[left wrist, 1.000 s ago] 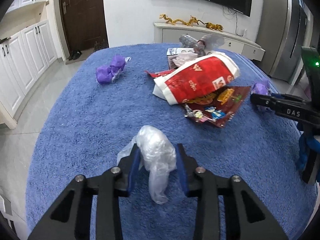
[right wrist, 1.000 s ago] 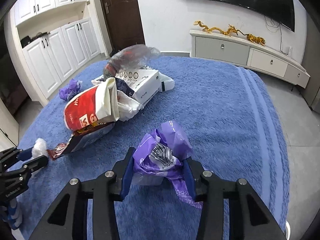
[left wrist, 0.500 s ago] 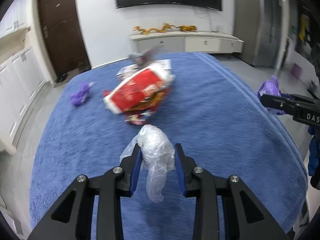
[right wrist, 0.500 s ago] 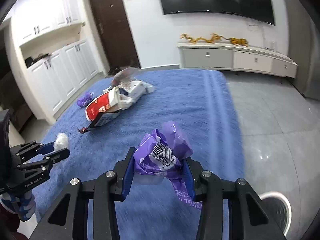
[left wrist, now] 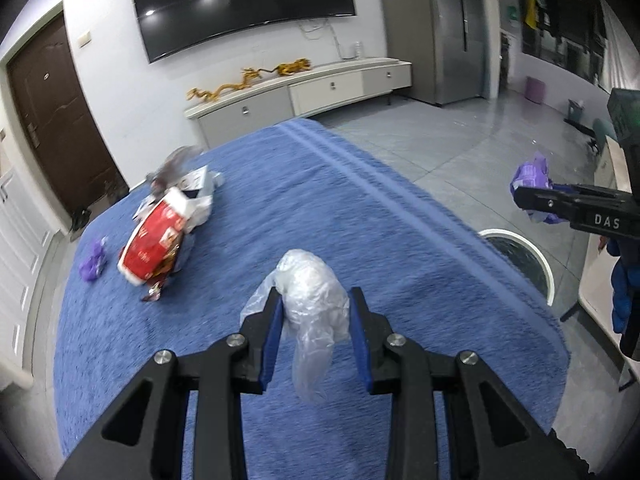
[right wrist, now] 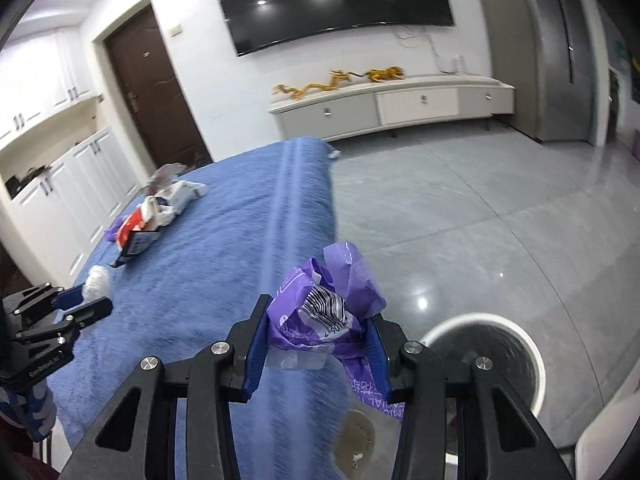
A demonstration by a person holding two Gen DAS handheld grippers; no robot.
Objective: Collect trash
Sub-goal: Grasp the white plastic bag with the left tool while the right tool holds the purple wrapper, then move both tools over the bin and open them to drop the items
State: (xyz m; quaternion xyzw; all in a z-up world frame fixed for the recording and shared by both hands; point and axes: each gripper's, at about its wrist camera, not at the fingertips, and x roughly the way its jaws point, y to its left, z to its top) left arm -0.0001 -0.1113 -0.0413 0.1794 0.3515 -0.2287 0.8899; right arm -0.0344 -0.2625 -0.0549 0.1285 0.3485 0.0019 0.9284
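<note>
My left gripper (left wrist: pixel 316 312) is shut on a crumpled clear plastic bag (left wrist: pixel 312 304) and holds it above the blue table cloth (left wrist: pixel 280 220). My right gripper (right wrist: pixel 318 340) is shut on a crumpled purple wrapper (right wrist: pixel 324 312) with a barcode, held over the table's right edge. A white-rimmed bin (right wrist: pixel 532 356) stands on the floor just right of it; the bin also shows in the left wrist view (left wrist: pixel 520 248). A pile of trash with a red and white bag (left wrist: pixel 156 240) lies far left on the cloth, with a small purple wrapper (left wrist: pixel 94 264) beside it.
The grey tiled floor (right wrist: pixel 460 208) lies right of the table. A low white cabinet (right wrist: pixel 400 108) with gold dragon figures stands at the far wall under a TV. White cupboards and a brown door are at left.
Both grippers have swung right, away from the trash pile, each still holding its piece. The right gripper has passed over the table edge and the bin has come into view.
</note>
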